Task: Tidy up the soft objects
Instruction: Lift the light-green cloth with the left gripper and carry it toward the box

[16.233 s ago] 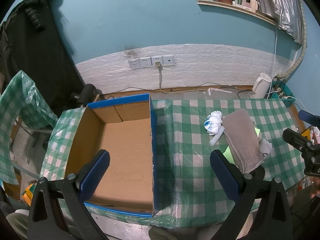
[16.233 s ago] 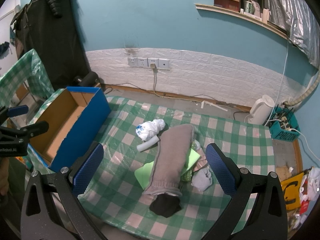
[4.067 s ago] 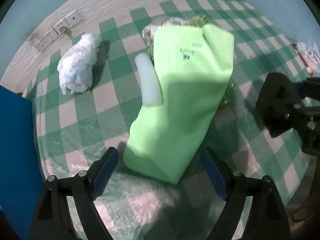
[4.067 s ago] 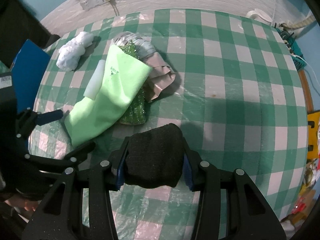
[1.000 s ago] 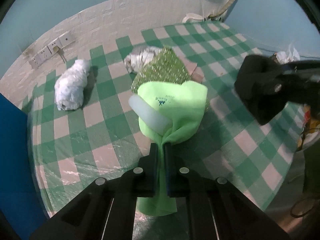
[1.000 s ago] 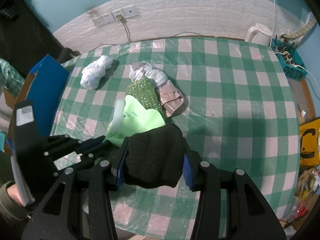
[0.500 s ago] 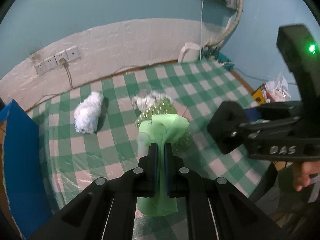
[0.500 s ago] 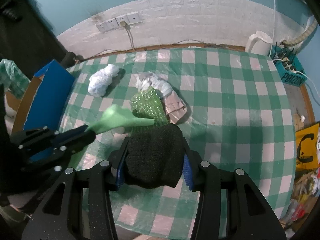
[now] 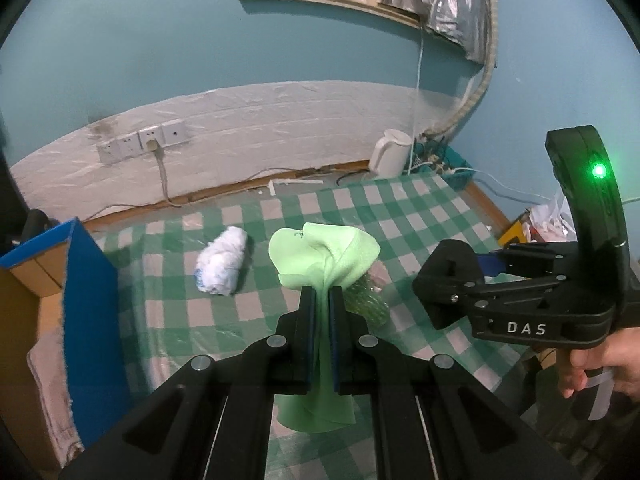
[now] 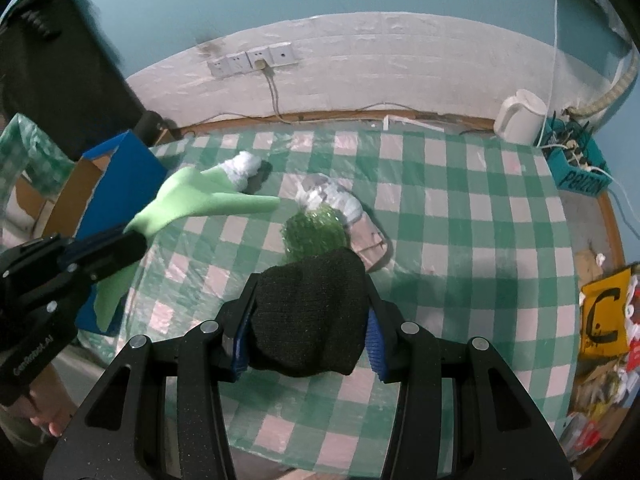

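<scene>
While your left tool (image 9: pixel 320 330) pinches the light green cloth (image 9: pixel 324 258) in the air above the desk (image 9: pixel 420 216), carry it left over the blue box (image 9: pixel 86 280) and clear the near wall before you let go. Your right tool (image 10: pixel 306 344) clamps a black knit item (image 10: pixel 310 312). A pale towel (image 9: pixel 48 380) already lies in the box.

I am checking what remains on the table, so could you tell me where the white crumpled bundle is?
In the left wrist view, the white bundle lies on the checked tablecloth, between the blue box and the held green cloth.
</scene>
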Motion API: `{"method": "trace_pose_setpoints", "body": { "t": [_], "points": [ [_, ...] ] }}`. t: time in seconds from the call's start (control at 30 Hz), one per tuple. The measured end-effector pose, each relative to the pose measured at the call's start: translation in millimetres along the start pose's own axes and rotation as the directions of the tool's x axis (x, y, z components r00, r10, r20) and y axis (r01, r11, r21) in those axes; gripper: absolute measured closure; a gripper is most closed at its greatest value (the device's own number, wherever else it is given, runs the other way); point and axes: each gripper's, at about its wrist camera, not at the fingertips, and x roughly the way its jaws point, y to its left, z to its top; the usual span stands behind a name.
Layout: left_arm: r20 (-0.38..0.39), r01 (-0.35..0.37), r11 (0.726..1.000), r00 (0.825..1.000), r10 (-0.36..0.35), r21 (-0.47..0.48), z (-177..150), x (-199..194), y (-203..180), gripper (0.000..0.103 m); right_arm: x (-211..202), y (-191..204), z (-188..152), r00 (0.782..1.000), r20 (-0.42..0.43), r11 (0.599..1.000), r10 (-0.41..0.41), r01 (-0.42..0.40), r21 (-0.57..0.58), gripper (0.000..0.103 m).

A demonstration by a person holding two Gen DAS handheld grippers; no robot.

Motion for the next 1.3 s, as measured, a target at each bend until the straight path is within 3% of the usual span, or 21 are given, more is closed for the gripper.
{"method": "trace_pose_setpoints", "body": {
  "t": [0.6,1.3],
  "points": [
    [0.053,-0.125,0.990,0.990,0.128,-0.065,-6.3,-50.2,53.9,0.097,-19.4,80.9,27.6,0.997,0.050,0.990,0.064,-0.057,-0.131,0.058],
    [0.088,-0.241,0.945,0.960,0.265,-0.221,-30.9,-102.7,135.5,0.097,4.3,196.7,64.9,0.988,0.023,0.948,0.153,-0.140,-0.286,0.058]
  ]
}}
